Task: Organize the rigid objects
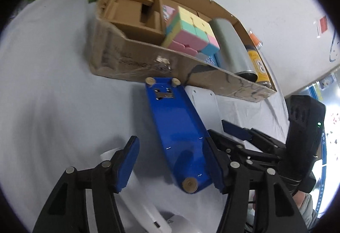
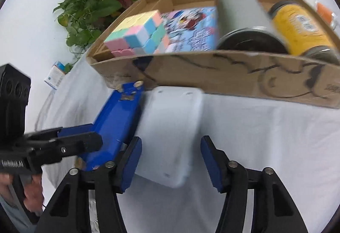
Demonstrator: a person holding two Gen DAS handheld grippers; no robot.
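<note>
The blue tray (image 1: pixel 180 133), long and narrow with small round wooden feet facing up, lies upside down on the white-covered bench (image 1: pixel 53 105), its far end touching the front wall of the cardboard box (image 1: pixel 136 59). Just beside it lies a white tray (image 2: pixel 172 133) of a like shape, also bottom up and also reaching to the box wall. The left tongs (image 1: pixel 172 167) stand apart around the near end of the blue tray: one pad is right at its edge, the other clear of it, so nothing is clamped. The right tongs (image 2: pixel 171 163) stand apart astride the near end of the white tray, pads not pressing.

The box already holds a pastel puzzle cube (image 2: pixel 138 35), a grey cylinder (image 2: pixel 240 14), a yellow can (image 2: pixel 297 27) and a printed flat pack (image 2: pixel 191 25), so the step in hand looks like picking up the two trays still outside. Next, each pair of tongs would need to settle lower over its tray, close across the width, then lift over the box wall; the glossy blue surface may slip, so a square grip matters
</note>
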